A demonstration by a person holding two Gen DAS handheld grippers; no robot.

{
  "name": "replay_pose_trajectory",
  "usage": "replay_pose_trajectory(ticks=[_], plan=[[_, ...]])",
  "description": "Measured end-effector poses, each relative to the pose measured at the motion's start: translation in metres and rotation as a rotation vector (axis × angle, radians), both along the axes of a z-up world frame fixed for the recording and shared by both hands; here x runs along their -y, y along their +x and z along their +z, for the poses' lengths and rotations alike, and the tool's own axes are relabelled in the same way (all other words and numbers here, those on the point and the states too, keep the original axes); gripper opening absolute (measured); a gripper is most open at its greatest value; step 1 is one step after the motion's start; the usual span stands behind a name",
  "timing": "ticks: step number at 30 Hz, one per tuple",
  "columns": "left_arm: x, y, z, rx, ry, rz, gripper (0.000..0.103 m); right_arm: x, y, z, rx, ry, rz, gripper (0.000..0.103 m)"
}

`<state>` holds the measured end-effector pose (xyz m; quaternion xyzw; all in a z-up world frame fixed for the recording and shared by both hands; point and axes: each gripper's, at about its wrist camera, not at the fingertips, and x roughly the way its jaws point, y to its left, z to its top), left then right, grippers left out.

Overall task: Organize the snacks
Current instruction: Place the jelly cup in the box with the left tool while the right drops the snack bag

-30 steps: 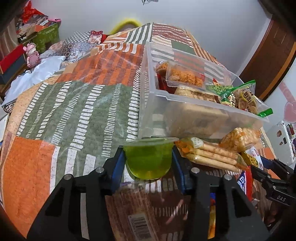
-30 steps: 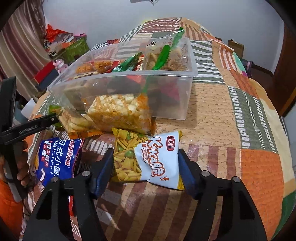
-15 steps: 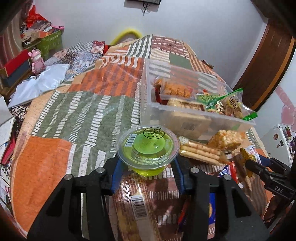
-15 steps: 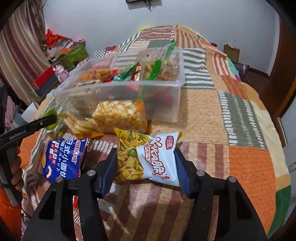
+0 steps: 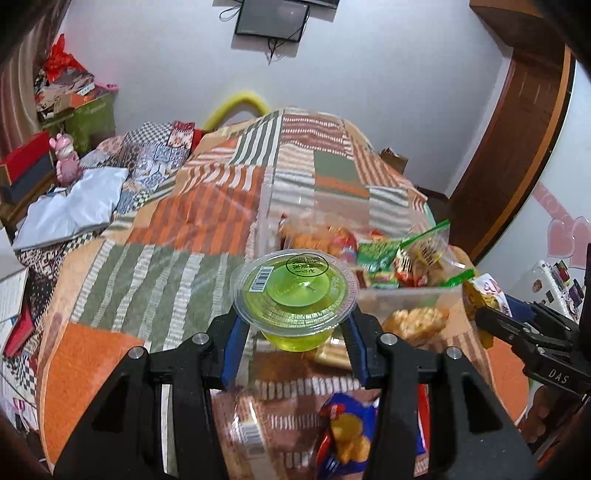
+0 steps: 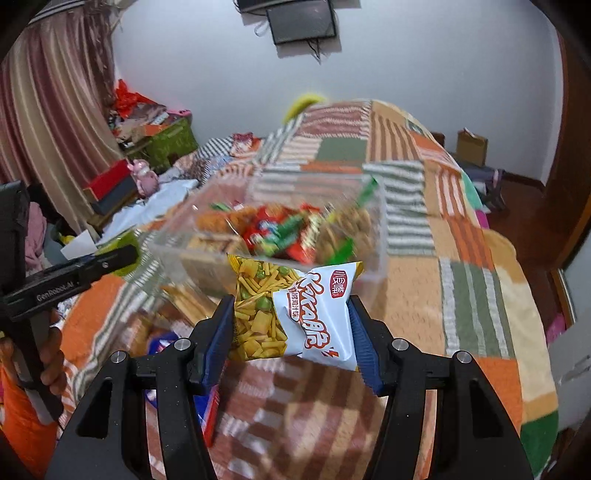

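Left wrist view. Far left, a pink toy [image 5: 66, 162] stands by stacked boxes; a white cloth [image 5: 70, 206] lies on the bed's edge. The patchwork quilt [image 5: 155, 258] covers the bed.

The left gripper [image 5: 295, 336] is clamped on a green jelly cup [image 5: 293, 295]: both blue pads press the cup body just under its rim. The cup is upright, sealed, lifted clear of the quilt. Directly behind it sits the clear bin [image 5: 406, 291], holding mixed snack packs, one of them a green packet [image 5: 376, 254]. A biscuit pack [image 5: 413, 321] lies on the quilt against the bin's near wall. Below the gripper, a blue snack bag [image 5: 351, 435] lies on the quilt. At the right edge, the other gripper's tip enters the picture with part of a bag in it.

Right wrist view. At left, a hand [image 6: 51, 354] holds the left tool's handle, the green cup just visible at its tip. The bin [image 6: 380, 229] stands centre, blurred, filled with red, green and orange packs.

The right gripper [image 6: 291, 332] is closed on a white-and-yellow snack bag [image 6: 295, 317], a pad on each end, pinching it slightly. The bag is lifted off the quilt [image 6: 461, 240], just before the bin's near wall. A wall screen [image 6: 301, 20] hangs above.
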<state>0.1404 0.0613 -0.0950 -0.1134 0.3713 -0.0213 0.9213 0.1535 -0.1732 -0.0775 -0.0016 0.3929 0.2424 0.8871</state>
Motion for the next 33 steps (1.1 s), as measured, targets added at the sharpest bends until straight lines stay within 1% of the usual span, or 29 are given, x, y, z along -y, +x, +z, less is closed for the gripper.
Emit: replay_pose_trajectory(ticks=[5, 13, 22, 26, 30, 33], plan=[[0.003, 0.018, 0.003, 0.014, -0.002, -0.009, 0.047, -0.016, 0.015, 0.004, 0.026, 0.007, 0.023, 0.055], [0.011, 0.056, -0.003, 0.000, -0.011, -0.043, 0.047, -0.038, 0.040, 0.000, 0.027, -0.006, 0.049, 0.055], [0.032, 0.094, -0.004, -0.008, 0.001, -0.100, 0.047, -0.045, 0.066, -0.005, 0.029, -0.032, 0.036, 0.055], [0.041, 0.107, -0.011, -0.023, 0.009, -0.117, 0.047, -0.045, 0.075, -0.011, 0.016, -0.041, 0.024, 0.055], [0.044, 0.116, -0.021, -0.047, -0.011, -0.130, 0.047, -0.039, 0.080, -0.018, 0.000, -0.035, 0.010, 0.056], [0.046, 0.123, -0.025, -0.055, -0.012, -0.129, 0.047, -0.039, 0.081, -0.017, 0.005, -0.041, 0.008, 0.056]])
